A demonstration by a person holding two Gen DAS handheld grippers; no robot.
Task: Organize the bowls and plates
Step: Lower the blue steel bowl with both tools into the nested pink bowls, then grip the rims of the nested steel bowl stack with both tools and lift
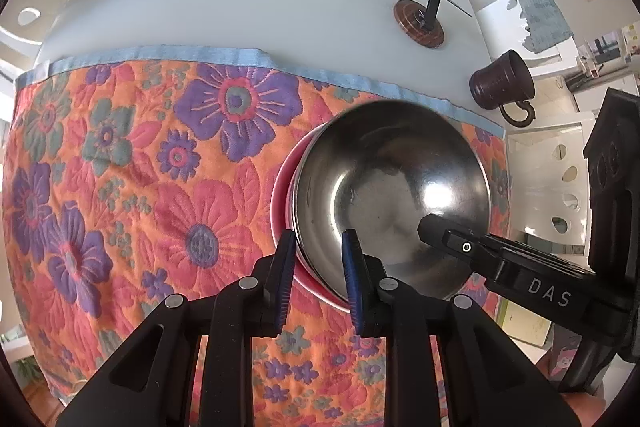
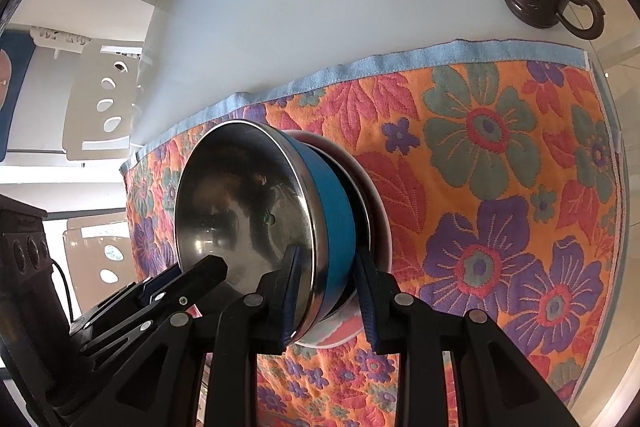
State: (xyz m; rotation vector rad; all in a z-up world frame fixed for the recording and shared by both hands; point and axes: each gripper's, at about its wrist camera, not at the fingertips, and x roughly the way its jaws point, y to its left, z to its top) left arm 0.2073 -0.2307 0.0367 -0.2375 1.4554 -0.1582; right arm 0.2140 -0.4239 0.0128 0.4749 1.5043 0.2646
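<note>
A shiny round steel bowl (image 1: 392,195) with a blue outer band sits nested in a red plate (image 1: 282,203) on the flowered woven cloth (image 1: 120,155). Each hand-held gripper, left (image 1: 318,267) and right (image 2: 326,279), pinches its rim on opposite sides.

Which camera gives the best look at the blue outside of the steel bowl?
The right wrist view. There the steel bowl shows its blue outer wall side-on, clamped by the right gripper. The left wrist view looks into the bowl, showing only the shiny inside and rim, no blue.
</note>
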